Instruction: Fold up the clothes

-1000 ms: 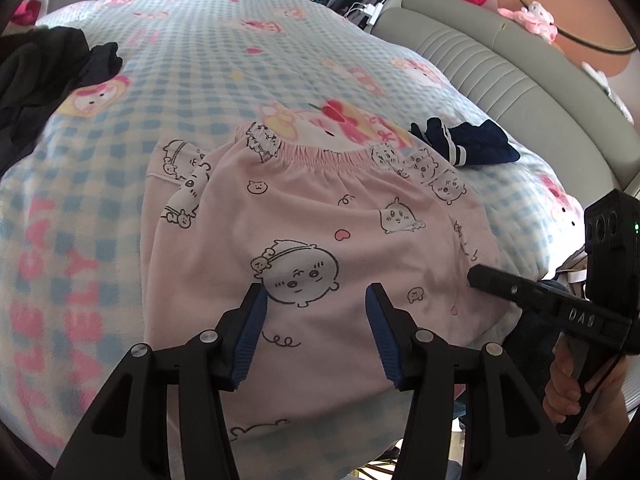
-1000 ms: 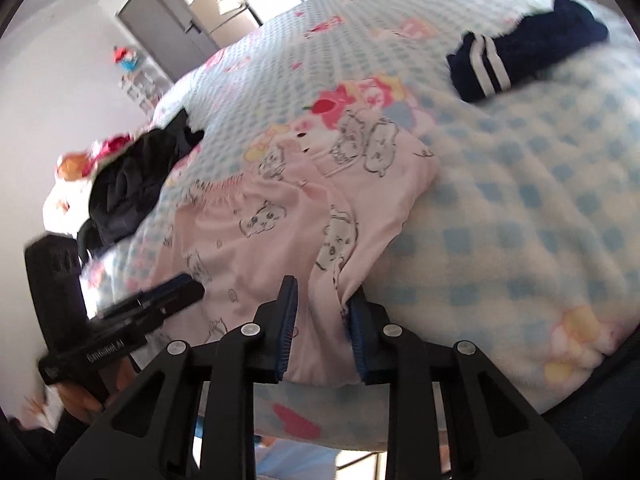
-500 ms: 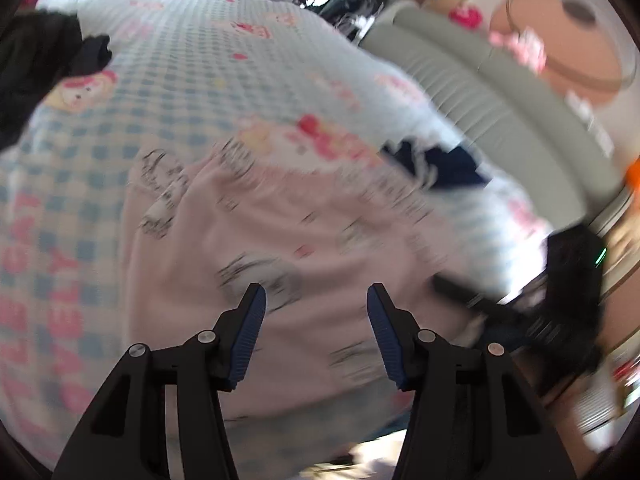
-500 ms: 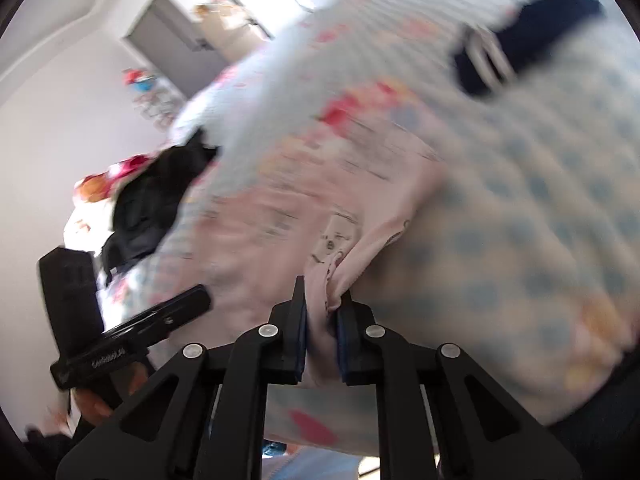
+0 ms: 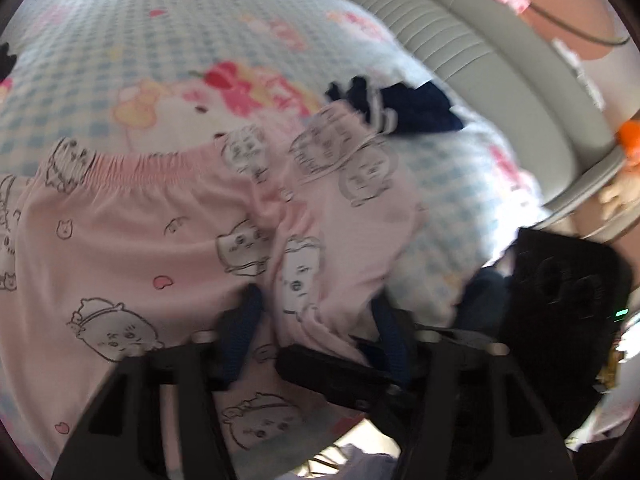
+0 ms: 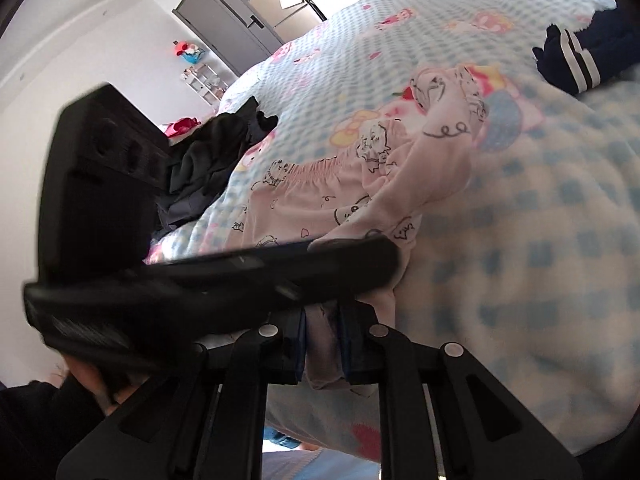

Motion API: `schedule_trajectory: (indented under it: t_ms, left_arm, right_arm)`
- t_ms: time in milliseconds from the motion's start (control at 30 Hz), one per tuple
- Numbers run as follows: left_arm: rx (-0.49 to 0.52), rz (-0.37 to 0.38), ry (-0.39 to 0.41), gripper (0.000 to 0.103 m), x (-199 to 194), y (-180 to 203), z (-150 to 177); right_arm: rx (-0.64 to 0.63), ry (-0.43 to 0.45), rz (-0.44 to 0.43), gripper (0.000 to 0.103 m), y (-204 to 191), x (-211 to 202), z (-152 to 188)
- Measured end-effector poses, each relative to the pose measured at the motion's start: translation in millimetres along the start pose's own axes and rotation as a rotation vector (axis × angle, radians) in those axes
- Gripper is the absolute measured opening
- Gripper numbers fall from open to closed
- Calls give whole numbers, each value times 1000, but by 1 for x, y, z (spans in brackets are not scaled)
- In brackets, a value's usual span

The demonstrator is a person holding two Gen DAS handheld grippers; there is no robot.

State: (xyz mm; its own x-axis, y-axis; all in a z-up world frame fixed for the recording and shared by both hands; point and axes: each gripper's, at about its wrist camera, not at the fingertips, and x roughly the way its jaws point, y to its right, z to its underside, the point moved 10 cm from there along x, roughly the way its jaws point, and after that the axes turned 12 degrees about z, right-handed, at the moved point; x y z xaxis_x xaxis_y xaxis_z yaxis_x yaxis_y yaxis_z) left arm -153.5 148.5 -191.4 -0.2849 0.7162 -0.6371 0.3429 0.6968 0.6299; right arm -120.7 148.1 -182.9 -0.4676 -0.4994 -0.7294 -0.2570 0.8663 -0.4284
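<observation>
My right hand-held gripper (image 6: 323,344) pinches the pink shorts (image 5: 120,240) (cartoon print) at bottom centre; my left hand-held gripper (image 5: 316,332) gapes wide around the lifted fold on the bed (image 6: 540,240).

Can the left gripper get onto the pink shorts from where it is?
Probably yes. The left gripper is open and right over the pink shorts, with a raised fold between its fingers. The right gripper, already shut on that fold, crowds the spot.
</observation>
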Motion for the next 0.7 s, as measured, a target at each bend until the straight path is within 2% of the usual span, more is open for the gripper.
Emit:
schedule_trajectory:
  t_ms: [33,133,267,300,367,467,533,600,700]
  left_arm:
    - [-18,-15,13,28,0,-3,-1]
    - [-52,-30,46,18,-3,-9,-4]
    - [-49,-90,55,15,-11,-16,-4]
    - [-52,-95,59,15,-13,-18,-4]
    - [-80,-79,72,15,-17,-22,-4]
    - [-125,-47,101,15,-21,-25,-4]
    - [-140,-36,111,15,-23,-24,-3]
    - [-157,-10,123,15,-24,-23,-1]
    - [-228,93,148,15,-23,-22,-1]
  right_arm:
    - [-3,2,4,15,1,-1,0]
    - [-26,14,31,18,5,-7,1]
    - [-57,31,67,26,9,-14,1]
    - [-43,30,42,26,10,-18,0]
    - [5,61,22,30,20,-31,-7]
    - [107,91,76,36,48,-35,-15]
    - [165,50,107,36,62,-22,-9]
    - [168,18,112,36,62,-10,-3]
    - [125,-9,110,36,49,5,3]
